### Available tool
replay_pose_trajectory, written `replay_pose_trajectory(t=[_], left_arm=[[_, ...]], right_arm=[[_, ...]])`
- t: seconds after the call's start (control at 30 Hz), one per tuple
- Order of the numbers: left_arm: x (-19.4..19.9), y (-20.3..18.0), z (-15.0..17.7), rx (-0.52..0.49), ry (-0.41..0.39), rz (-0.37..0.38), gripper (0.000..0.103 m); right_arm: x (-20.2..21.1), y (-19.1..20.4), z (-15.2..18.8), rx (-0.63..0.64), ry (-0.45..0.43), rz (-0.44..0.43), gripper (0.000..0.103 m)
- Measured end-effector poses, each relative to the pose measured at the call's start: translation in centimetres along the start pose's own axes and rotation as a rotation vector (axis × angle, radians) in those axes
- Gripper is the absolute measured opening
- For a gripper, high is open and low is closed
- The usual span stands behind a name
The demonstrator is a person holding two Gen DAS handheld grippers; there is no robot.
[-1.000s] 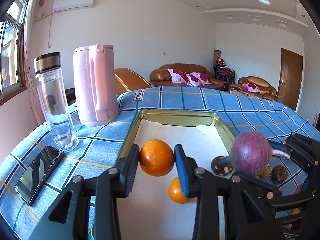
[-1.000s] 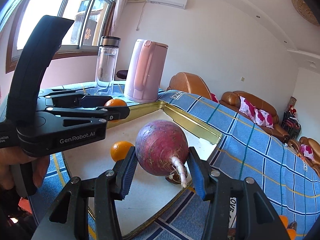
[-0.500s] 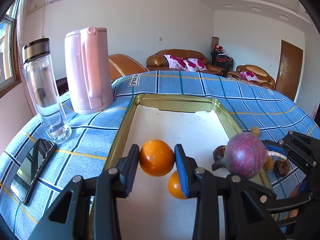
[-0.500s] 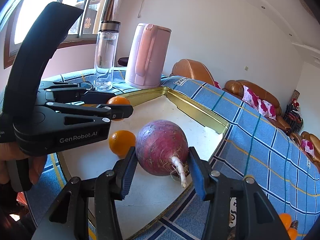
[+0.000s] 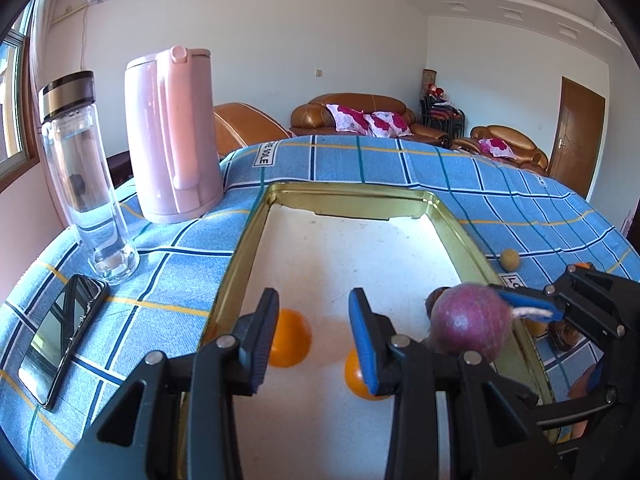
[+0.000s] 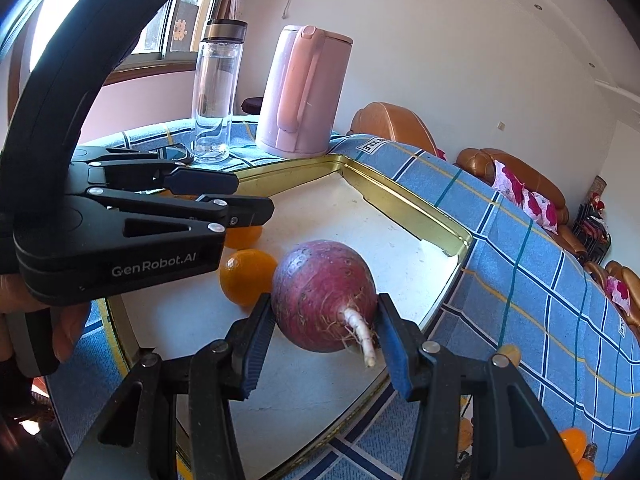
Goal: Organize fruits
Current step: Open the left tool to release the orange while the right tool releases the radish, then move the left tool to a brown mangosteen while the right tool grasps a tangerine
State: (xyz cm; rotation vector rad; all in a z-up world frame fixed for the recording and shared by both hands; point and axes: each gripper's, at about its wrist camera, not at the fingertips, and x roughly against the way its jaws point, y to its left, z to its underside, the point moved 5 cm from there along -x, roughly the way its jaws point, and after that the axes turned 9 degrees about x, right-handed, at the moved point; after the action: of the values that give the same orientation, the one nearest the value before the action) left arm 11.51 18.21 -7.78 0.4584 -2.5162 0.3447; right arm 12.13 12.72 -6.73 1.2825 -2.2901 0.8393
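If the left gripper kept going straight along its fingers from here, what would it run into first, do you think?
Probably the white floor of the gold-rimmed tray: the open left gripper points into it, with one orange beside its left finger. Past that comes the tray's far wall, though depth is uncertain.

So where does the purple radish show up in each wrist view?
Left wrist: purple radish at lower right, held in the right gripper over the tray's right rim.
Right wrist: purple radish at centre, between the right gripper's pads.
Shared landmark: pink kettle behind the gold tray.
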Motion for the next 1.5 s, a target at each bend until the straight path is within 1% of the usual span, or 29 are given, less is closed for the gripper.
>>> replay_pose_trajectory(t=[0.03, 0.07, 0.1, 0.13, 0.17, 0.3, 0.37, 0.53, 0.77, 0.97, 1.03, 1.13, 1.23, 1.3, 1.4, 1.5], left_arm=[[0.1, -0.1, 0.0, -0.004, -0.005, -0.005, 0.042], [0.2, 0.0, 0.0, -0.005, -0.014, -0.015, 0.051], [0.5, 0.0, -0.1, -0.004, -0.025, -0.022, 0.055], [0.7, 0.0, -0.1, -0.003, -0.039, -0.028, 0.064], [1.0, 0.1, -0.2, -0.003, -0.055, -0.028, 0.067], [2.3, 0.2, -0.4, 0.017, -0.12, -0.023, 0.067], [2.8, 0.0, -0.4, 0.036, -0.143, -0.01, 0.073], [3.4, -2.1, -0.1, 0.018, -0.166, 0.027, 0.074], [4.8, -7.5, 0.5, -0.056, -0.189, 0.119, 0.074], [5.0, -13.0, 1.5, -0.16, -0.174, 0.184, 0.074], [4.8, -14.5, 2.0, -0.185, -0.158, 0.199, 0.074], [4.6, -16.4, 2.8, -0.222, -0.136, 0.223, 0.074], [4.2, -17.9, 3.4, -0.245, -0.105, 0.256, 0.074], [3.7, -18.1, 3.5, -0.25, -0.098, 0.241, 0.074], [3.5, -17.5, 3.1, -0.241, -0.11, 0.197, 0.074], [3.6, -15.8, 2.2, -0.193, -0.122, 0.173, 0.074]], right_arm=[[0.1, 0.0, 0.0, 0.002, -0.004, 0.01, 0.053], [0.3, 0.1, -0.1, 0.005, -0.011, 0.017, 0.054], [0.5, 0.1, -0.1, 0.007, -0.02, 0.026, 0.059], [0.8, 0.0, -0.1, 0.004, -0.031, 0.04, 0.063], [1.2, -0.2, -0.1, -0.004, -0.048, 0.055, 0.067], [3.1, -1.9, 0.4, -0.077, -0.114, 0.098, 0.068], [4.3, -3.0, 1.2, -0.112, -0.139, 0.135, 0.068], [7.4, -6.2, 3.9, -0.182, -0.148, 0.229, 0.068], [11.8, -11.0, 9.2, -0.302, -0.115, 0.375, 0.068], [14.1, -14.8, 12.6, -0.415, -0.097, 0.464, 0.068], [14.5, -15.6, 13.4, -0.456, -0.1, 0.462, 0.068], [15.2, -16.4, 14.4, -0.479, -0.091, 0.491, 0.068], [15.7, -17.0, 15.0, -0.514, -0.107, 0.483, 0.068], [15.7, -16.7, 14.7, -0.496, -0.123, 0.468, 0.068], [14.9, -15.4, 13.9, -0.432, -0.111, 0.403, 0.068], [13.4, -14.1, 13.0, -0.395, -0.09, 0.282, 0.068]])
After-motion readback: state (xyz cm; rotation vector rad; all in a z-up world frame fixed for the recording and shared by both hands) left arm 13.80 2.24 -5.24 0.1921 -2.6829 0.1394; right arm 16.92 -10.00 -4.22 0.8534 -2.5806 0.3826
